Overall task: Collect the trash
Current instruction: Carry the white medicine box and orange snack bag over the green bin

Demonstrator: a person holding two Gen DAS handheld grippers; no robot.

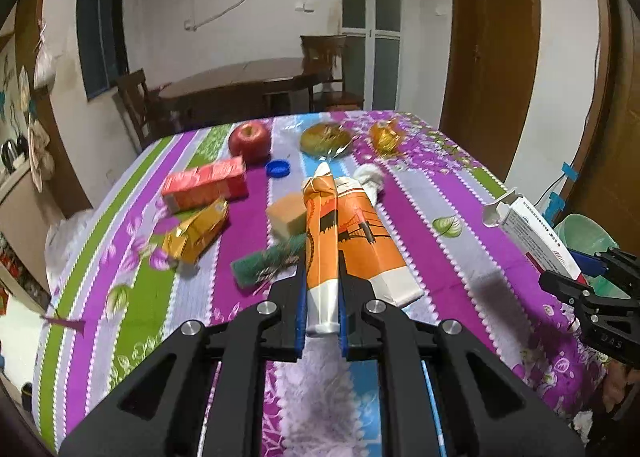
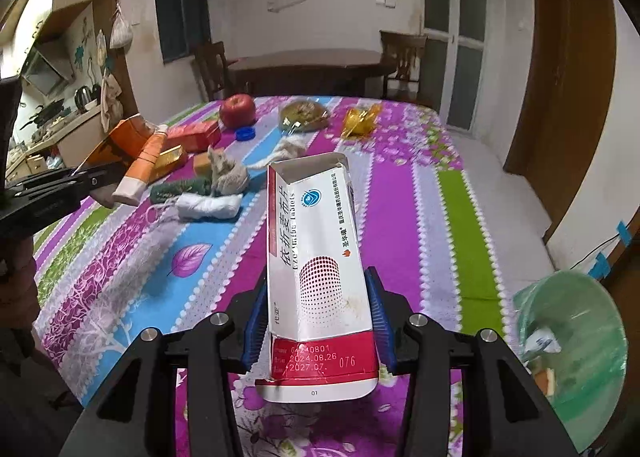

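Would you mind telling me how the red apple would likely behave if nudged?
The red apple looks round and firm, so it would probably roll rather than slide. It sits upright on the tablecloth, whose soft fabric may slow it.

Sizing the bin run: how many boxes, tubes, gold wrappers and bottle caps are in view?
Boxes: 3 (medicine box, orange box, red carton)
Tubes: 1 (orange tube)
Gold wrappers: 2 (foil packet, crumpled wrapper)
Bottle caps: 1 (blue cap)
Total: 7
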